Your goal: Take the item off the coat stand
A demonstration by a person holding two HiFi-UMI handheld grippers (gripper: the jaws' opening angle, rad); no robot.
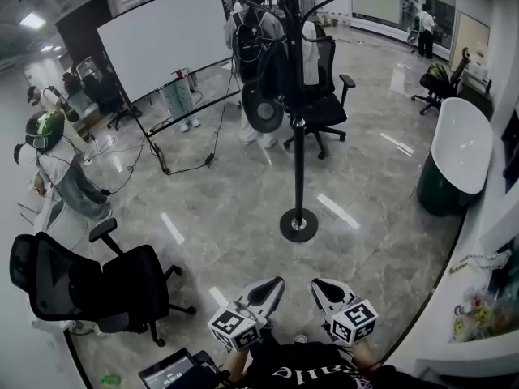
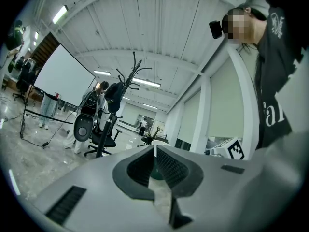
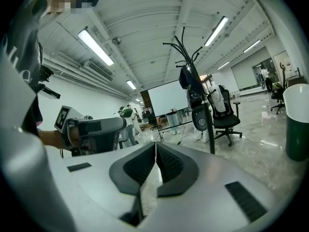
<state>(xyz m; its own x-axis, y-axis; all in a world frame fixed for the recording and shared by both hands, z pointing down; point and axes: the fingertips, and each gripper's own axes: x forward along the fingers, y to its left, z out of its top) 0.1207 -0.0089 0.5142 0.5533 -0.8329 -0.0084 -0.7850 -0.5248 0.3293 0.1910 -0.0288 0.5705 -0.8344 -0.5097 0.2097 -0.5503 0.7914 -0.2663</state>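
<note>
A black coat stand (image 1: 298,136) rises from a round base (image 1: 298,225) on the marble floor ahead of me. A dark bag (image 1: 272,55) hangs from its upper hooks, and a round grey-black case (image 1: 263,109) dangles below it on the left side. Both grippers are held low and close to my body, well short of the stand. The left gripper (image 1: 272,285) and the right gripper (image 1: 321,285) are shut with nothing between the jaws. The left gripper view shows the stand (image 2: 112,117) far off at the left. In the right gripper view the stand (image 3: 205,115) is right of centre.
A black office chair (image 1: 89,286) stands at my near left and another (image 1: 324,96) just behind the stand. A whiteboard (image 1: 166,39) on a wheeled frame, with cables on the floor, is at the back left. A white-and-green tub (image 1: 456,160) and a counter line the right. People stand at the left (image 1: 57,168) and behind the stand.
</note>
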